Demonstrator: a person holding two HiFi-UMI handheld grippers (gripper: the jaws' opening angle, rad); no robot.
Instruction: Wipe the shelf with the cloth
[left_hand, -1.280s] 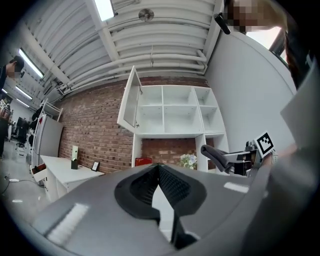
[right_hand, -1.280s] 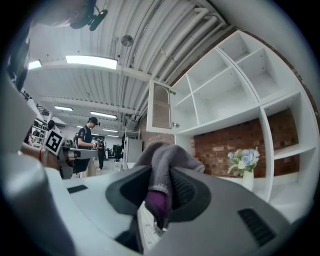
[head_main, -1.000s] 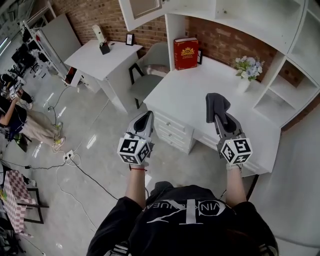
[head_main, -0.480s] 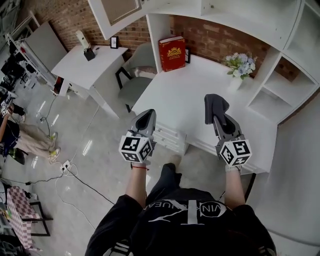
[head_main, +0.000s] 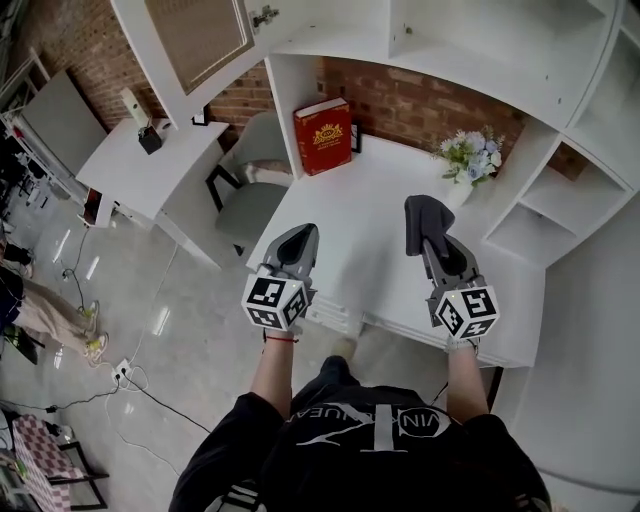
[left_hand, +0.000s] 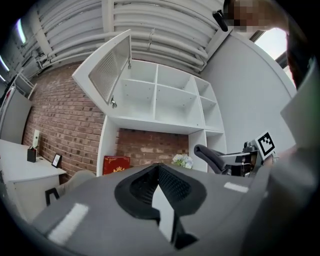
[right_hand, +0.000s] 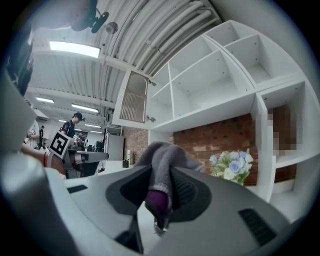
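Grey cloth (head_main: 421, 213) pinched in the right gripper (head_main: 426, 238), above the white table (head_main: 370, 190).
Left gripper (head_main: 297, 240) closed and empty, over the table's front-left edge. Bare tabletop ahead of both; red book (head_main: 322, 136) at the table's back-left, flowers (head_main: 465, 155) back-right, white shelf (head_main: 470, 45) above the table's back edge, open floor (head_main: 190, 330) left of the table.
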